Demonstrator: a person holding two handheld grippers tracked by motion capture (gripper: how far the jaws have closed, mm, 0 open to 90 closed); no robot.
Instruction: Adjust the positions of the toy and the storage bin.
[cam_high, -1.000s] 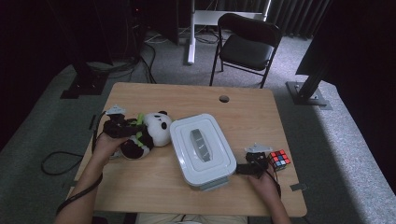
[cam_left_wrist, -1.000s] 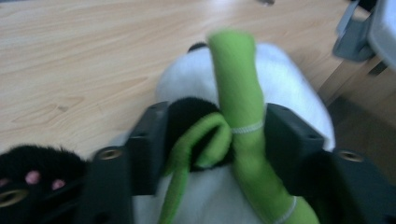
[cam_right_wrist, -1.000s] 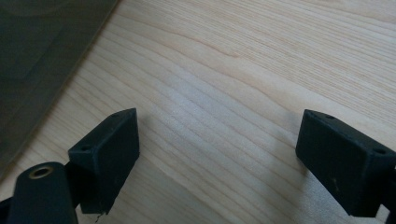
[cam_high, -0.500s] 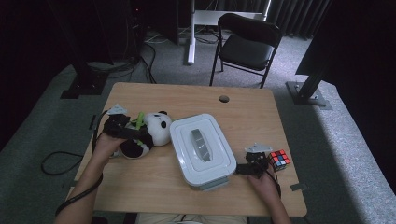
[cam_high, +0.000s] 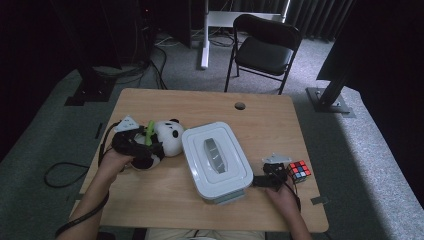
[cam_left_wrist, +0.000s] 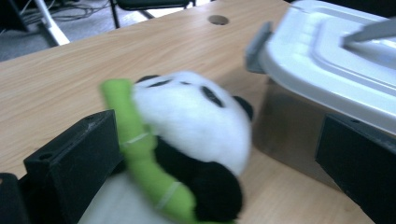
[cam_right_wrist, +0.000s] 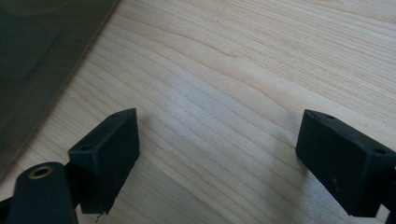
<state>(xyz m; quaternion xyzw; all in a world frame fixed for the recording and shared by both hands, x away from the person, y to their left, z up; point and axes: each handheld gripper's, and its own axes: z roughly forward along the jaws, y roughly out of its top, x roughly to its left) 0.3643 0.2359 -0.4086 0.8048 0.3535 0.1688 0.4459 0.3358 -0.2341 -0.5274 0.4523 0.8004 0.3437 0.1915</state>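
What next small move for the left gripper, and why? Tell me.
Probably close the left gripper on the panda. Its jaws have just been opening and stand wide, the panda lies between them unpressed, beside the shut box. The right gripper rests open over bare table.

Panda toy (cam_left_wrist: 187, 135) blurred (lower body cut off).

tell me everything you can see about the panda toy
The panda toy is a soft plush with a white head, black ears, eye patches and limbs, and it holds a bent green stalk ringed with pale bands. It lies on the wooden table, just left of the white lidded box, close to it; contact cannot be told. The left gripper is at it, jaws spread wide on either side with the toy between them. Whether the near jaw touches it is unclear.
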